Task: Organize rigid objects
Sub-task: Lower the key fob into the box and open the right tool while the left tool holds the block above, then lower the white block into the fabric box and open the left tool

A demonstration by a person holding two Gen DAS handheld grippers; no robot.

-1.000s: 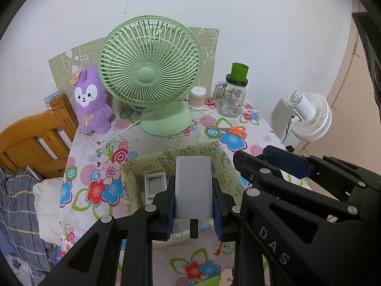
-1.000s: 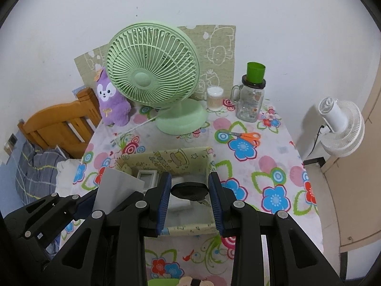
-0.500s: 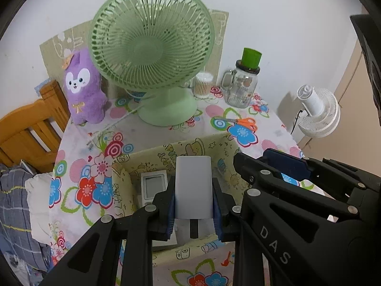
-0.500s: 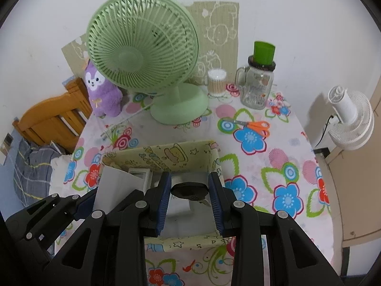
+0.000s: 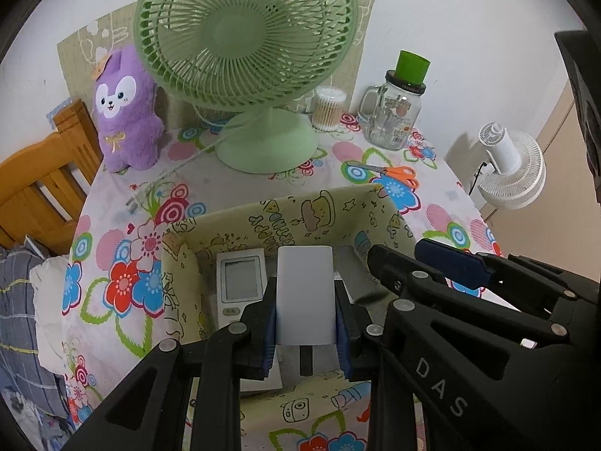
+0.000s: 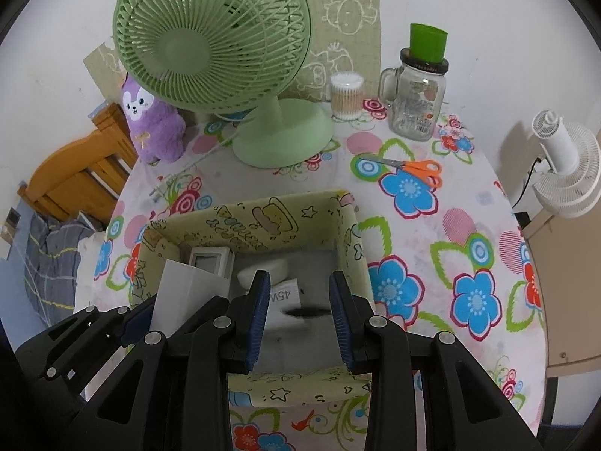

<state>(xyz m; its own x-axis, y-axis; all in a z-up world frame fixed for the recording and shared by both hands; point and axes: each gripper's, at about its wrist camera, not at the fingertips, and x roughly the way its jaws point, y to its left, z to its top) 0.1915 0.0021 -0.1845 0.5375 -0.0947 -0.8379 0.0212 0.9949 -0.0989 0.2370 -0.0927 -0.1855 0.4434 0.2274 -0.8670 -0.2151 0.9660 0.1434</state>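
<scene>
A yellow cartoon-print storage box (image 5: 300, 214) (image 6: 255, 221) stands on the flowered table. My left gripper (image 5: 305, 300) is shut on a flat white rectangular block (image 5: 304, 293) and holds it over the box; the block also shows in the right wrist view (image 6: 184, 293). My right gripper (image 6: 299, 293) is open over the box. A dark blurred object (image 6: 306, 312) lies in the box below it. A white device with a screen (image 5: 240, 282) (image 6: 208, 259), a white oval item (image 6: 263, 274) and a white "45W" charger (image 6: 283, 295) lie in the box.
A green desk fan (image 5: 244, 37), a purple plush (image 5: 126, 112), a cotton-swab tub (image 5: 328, 109), a glass mug jar with green cup (image 5: 396, 112) and orange scissors (image 5: 390, 171) stand behind the box. A white clip fan (image 5: 511, 165) is right, a wooden bed frame (image 5: 41, 176) left.
Both grippers moved forward and down over the box. My right gripper opened and let go of the dark object, which dropped into the box. The left still holds the white block.
</scene>
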